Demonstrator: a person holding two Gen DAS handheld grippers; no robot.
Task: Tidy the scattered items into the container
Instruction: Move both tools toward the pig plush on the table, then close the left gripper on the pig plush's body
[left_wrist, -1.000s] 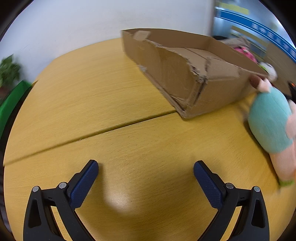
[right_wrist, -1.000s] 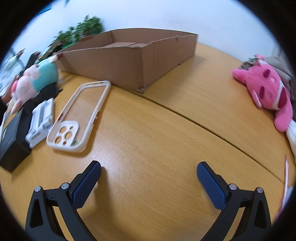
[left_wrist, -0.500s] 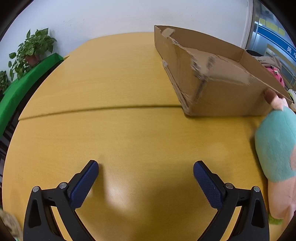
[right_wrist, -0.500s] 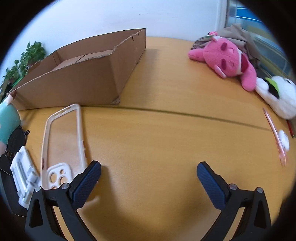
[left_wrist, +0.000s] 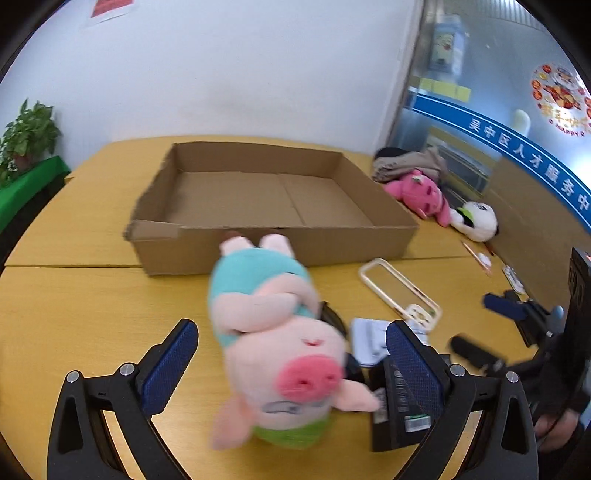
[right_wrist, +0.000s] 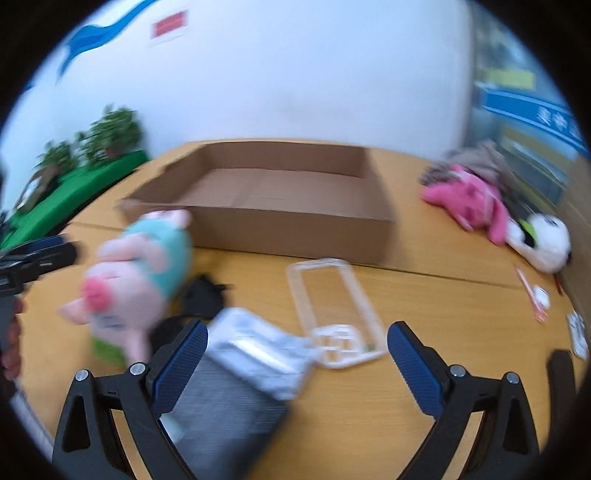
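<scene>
An empty cardboard box (left_wrist: 258, 192) stands at the back of the wooden table; it also shows in the right wrist view (right_wrist: 266, 206). A pink pig plush in a teal shirt (left_wrist: 273, 332) lies in front of it, between the open fingers of my left gripper (left_wrist: 291, 365), which do not touch it. A clear phone case (right_wrist: 332, 306), a white flat device (right_wrist: 255, 350) and a black box (right_wrist: 225, 410) lie before my open, empty right gripper (right_wrist: 295, 362). The pig also shows at the left of that view (right_wrist: 136, 273).
A pink plush (left_wrist: 421, 192) and a white plush (left_wrist: 476, 218) lie at the table's right, beside a pile of cloth (left_wrist: 406, 162). A pen (right_wrist: 532, 295) lies near the right edge. Black glasses (right_wrist: 203, 291) lie beside the pig. Potted plants (right_wrist: 92, 140) stand at the left.
Both grippers have swung and pulled back to face the box's open top. The pig now lies between my left fingers; the white device and black box lie under my right gripper.
</scene>
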